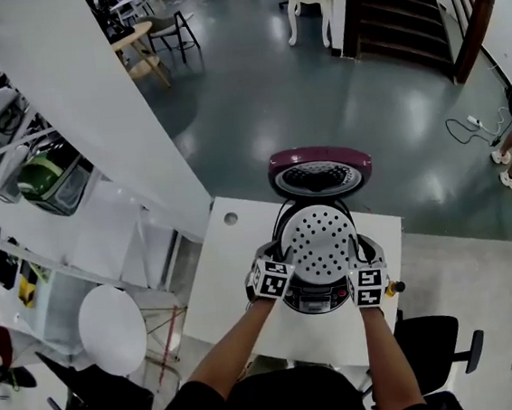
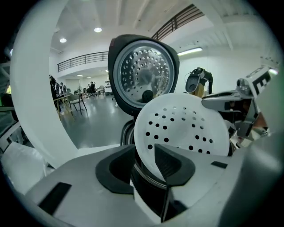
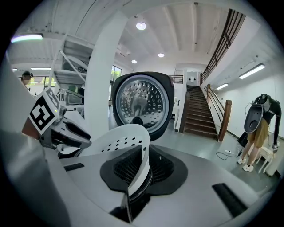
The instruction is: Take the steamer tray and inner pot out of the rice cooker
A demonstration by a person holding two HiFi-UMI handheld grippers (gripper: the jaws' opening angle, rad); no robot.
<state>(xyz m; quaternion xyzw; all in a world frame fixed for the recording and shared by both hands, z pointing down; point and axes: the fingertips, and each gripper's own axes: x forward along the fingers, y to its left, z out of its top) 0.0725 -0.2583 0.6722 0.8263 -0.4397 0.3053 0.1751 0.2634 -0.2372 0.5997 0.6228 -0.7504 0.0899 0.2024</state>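
Grey hall floor surrounds a white table (image 1: 236, 274) carrying the rice cooker (image 1: 316, 301). Over the cooker's mouth the steamer tray (image 1: 319, 238) tilts up, likely mid-lift. The right tool (image 3: 141, 168) pinches its rim, while the left tool (image 2: 144, 160) stands half open round the opposite rim, not clamping. Behind the cooker the raised lid (image 1: 318, 167) blocks the way back, and the inner pot is hidden beneath the tray.

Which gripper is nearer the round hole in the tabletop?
Left. The left gripper sits on the hole's side of the rice cooker; the right gripper is across it, farther off.
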